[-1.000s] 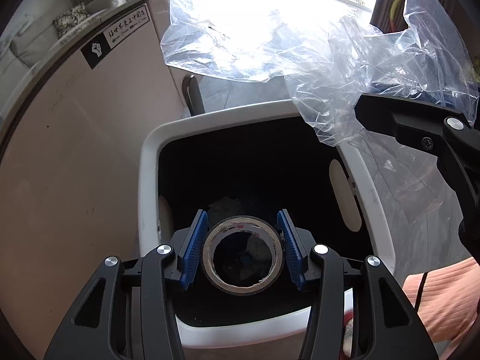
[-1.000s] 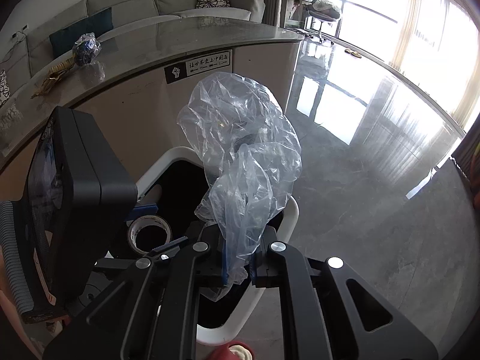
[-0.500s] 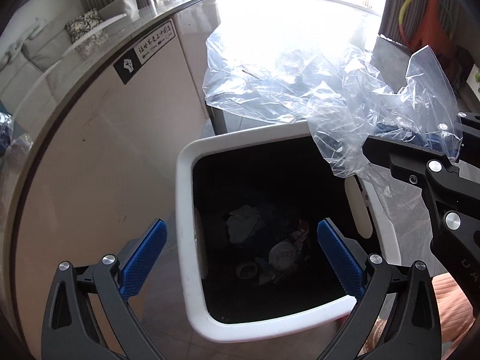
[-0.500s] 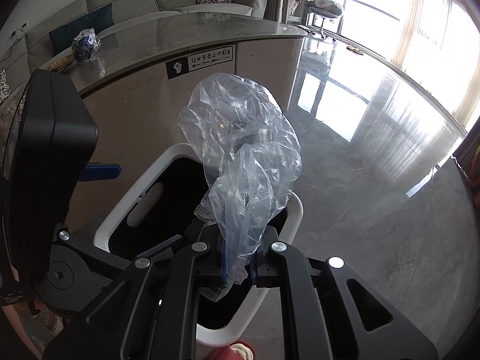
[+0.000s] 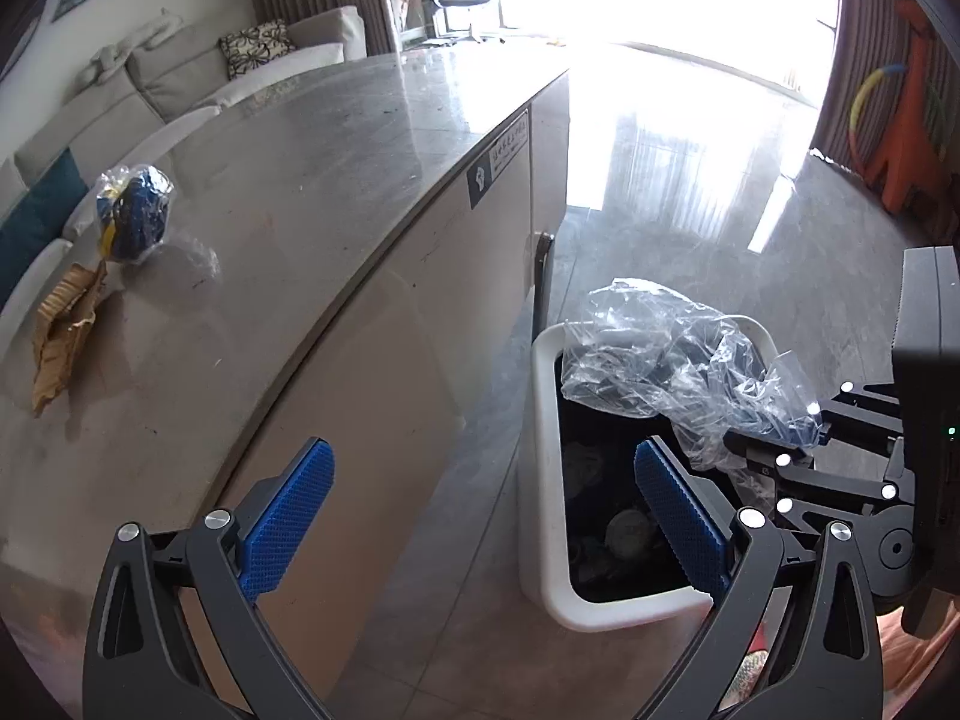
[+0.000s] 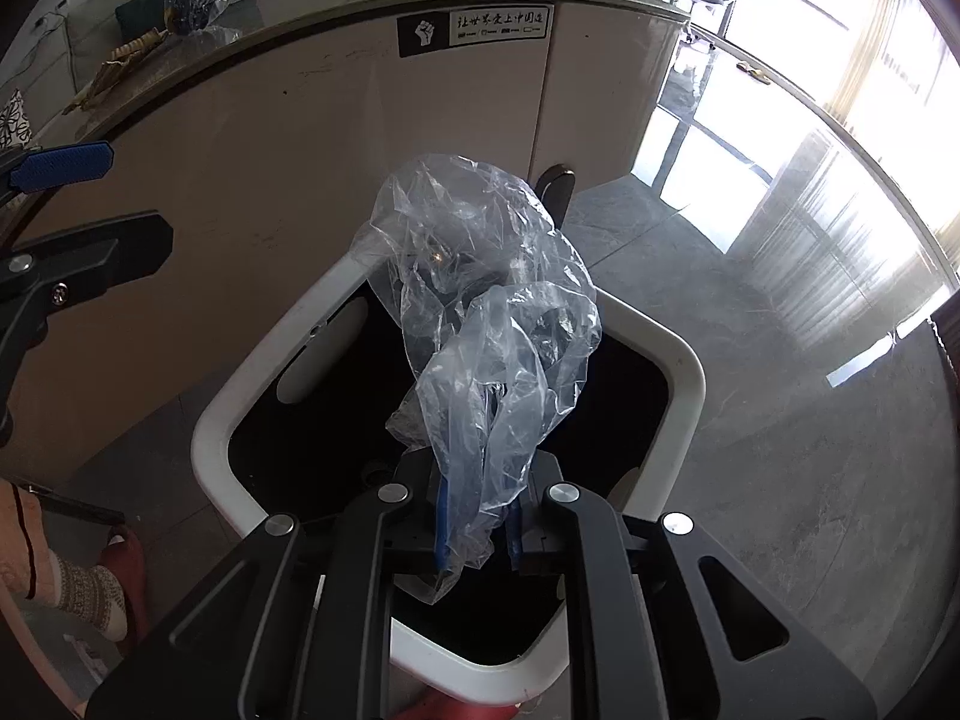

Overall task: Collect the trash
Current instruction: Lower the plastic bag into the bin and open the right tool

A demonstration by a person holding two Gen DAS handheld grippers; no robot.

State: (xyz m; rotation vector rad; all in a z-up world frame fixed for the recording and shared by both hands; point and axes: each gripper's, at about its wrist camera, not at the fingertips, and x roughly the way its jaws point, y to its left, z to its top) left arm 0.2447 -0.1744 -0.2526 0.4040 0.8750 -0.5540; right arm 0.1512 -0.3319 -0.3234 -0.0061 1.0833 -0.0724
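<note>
A white trash bin [image 5: 543, 480] with a dark inside stands on the floor beside the counter; it also shows in the right wrist view [image 6: 228, 420]. My right gripper [image 6: 477, 531] is shut on a crumpled clear plastic bag [image 6: 486, 312] and holds it over the bin's opening; the bag also shows in the left wrist view [image 5: 672, 360]. My left gripper [image 5: 480, 516] is open and empty, raised beside the counter's edge, left of the bin. On the counter lie a wrapped blue and yellow bundle [image 5: 135, 213] and torn brown cardboard [image 5: 63, 330].
The grey stone counter [image 5: 300, 192] has a beige front panel with a black sticker [image 6: 474, 27]. A sofa [image 5: 198, 72] stands behind it. Polished grey floor [image 6: 780, 420] lies to the right. A foot in a sock and red slipper [image 6: 102, 582] is near the bin.
My left gripper opened and dropped the tape roll into the bin, then rose and swung left toward the counter. My right gripper kept the bag and moved over the bin.
</note>
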